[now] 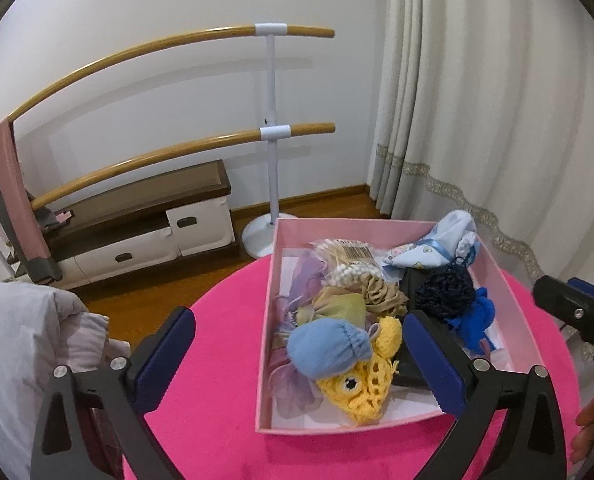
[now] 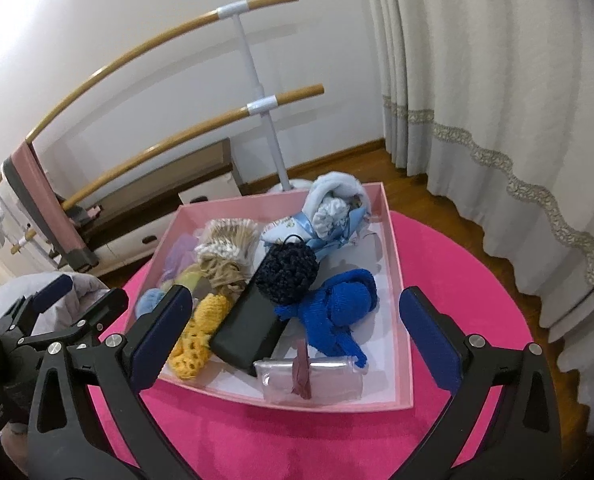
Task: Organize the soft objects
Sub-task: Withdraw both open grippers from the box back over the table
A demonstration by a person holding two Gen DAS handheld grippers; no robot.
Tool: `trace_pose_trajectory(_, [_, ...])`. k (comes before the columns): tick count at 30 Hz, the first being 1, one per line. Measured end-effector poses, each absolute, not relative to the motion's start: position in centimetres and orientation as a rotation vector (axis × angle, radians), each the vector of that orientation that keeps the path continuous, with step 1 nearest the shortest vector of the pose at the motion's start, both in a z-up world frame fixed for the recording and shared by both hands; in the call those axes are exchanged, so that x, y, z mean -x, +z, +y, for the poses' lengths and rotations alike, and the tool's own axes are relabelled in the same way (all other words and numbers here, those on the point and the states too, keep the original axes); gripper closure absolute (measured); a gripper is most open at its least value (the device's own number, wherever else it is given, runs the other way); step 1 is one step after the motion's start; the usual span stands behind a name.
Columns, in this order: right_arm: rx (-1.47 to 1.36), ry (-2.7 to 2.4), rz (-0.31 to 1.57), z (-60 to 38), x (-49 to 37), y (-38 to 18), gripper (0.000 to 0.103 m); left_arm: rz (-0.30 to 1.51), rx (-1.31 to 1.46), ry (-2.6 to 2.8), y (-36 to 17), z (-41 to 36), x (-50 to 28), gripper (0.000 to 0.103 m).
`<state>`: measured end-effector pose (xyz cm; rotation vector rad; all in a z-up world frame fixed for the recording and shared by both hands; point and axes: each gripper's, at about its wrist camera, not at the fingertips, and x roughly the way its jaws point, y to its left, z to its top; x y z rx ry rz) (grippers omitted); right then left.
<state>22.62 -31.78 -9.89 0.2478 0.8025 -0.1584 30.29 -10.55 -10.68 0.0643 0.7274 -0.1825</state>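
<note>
Both grippers, left point(image 1: 297, 356) and right point(image 2: 293, 340), fingers spread wide, empty, above pink box point(image 2: 393, 240) of soft items

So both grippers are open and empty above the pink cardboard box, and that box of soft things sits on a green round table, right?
Not green. The round table is bright pink, as the right wrist view shows. The rest holds: the left gripper and right gripper are open and empty, and the pink cardboard box of soft things sits on that table.
</note>
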Motion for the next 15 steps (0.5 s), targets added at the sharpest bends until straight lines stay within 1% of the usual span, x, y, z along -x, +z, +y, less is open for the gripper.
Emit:
trace_pose_trajectory(8, [-0.224, -0.163, 0.718, -30.0, -18.1, -5.9, 0.000, 0.675, -0.030, -0.168, -6.5, -7.4, -24.9, 0.000])
trace_pose_trajectory(15, [-0.194, -0.176, 0.654, -28.2, -13.2, -3.2, 0.000, 0.600, -0.062, -0.152, -4.0, -6.9, -17.7, 0.000])
